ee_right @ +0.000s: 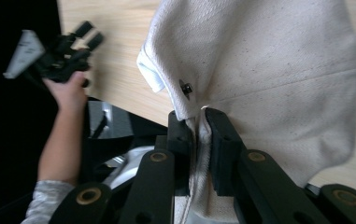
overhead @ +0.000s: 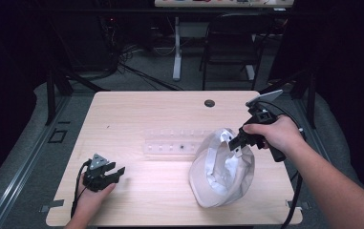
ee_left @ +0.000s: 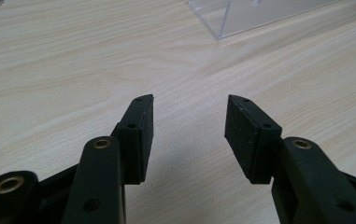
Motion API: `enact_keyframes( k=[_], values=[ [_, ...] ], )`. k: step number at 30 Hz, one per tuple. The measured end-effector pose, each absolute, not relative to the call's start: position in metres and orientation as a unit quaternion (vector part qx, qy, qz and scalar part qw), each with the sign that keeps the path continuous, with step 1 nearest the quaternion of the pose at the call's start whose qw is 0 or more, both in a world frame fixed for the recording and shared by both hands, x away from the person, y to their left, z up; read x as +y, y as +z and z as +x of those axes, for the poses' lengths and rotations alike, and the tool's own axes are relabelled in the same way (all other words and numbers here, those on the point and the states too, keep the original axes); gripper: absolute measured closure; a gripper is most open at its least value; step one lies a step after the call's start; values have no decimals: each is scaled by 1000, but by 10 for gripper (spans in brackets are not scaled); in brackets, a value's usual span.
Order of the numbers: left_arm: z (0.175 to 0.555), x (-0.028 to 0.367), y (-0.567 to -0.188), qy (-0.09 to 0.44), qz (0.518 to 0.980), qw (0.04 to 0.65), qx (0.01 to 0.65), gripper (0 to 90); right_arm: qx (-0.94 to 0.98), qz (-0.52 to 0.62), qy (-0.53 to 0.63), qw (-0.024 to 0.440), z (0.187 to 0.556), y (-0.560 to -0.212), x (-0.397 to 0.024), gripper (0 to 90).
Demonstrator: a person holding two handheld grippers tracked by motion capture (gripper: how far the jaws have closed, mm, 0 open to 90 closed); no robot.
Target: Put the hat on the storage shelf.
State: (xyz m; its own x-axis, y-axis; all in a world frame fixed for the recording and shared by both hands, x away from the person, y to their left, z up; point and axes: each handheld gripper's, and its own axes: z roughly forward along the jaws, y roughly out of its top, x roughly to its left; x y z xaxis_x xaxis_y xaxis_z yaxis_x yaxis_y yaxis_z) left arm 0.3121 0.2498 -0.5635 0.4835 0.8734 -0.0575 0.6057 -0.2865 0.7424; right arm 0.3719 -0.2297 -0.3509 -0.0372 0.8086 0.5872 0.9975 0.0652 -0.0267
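Observation:
A white cloth cap (overhead: 221,169) lies on the right half of the wooden table (overhead: 136,114), its far edge lifted. My right gripper (overhead: 237,142) is shut on that edge; in the right gripper view the cap's fabric (ee_right: 278,70) is pinched between the two black jaws, with my right gripper (ee_right: 200,119) just below a small dark snap (ee_right: 185,87). My left gripper (overhead: 114,173) rests low at the table's front left, open with nothing between its pads (ee_left: 143,135). The left gripper (ee_left: 188,112) hovers just above bare wood.
A clear acrylic rack (overhead: 175,143) lies flat mid-table, just left of the cap; its corner (ee_left: 227,18) shows ahead of the left gripper. A round cable hole (overhead: 209,103) is near the far edge. Beyond the table stand a chair (overhead: 237,43) and a desk leg (overhead: 176,47).

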Motion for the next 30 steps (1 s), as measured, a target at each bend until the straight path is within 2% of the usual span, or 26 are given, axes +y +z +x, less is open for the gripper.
enact_keyframes(
  k=[12,15,25,30],
  values=[
    [308,239,-558,178,780,392,454,530,-677,-647,-260,234,379,-321,-235,813],
    [305,230,-552,170,780,410,441,490,-672,-645,-276,235,383,-315,-236,813],
    [297,183,-530,174,792,448,375,445,-667,-639,-302,237,397,-304,-220,813],
    [288,141,-512,180,808,465,315,445,-669,-633,-308,239,406,-302,-211,814]
  ],
)
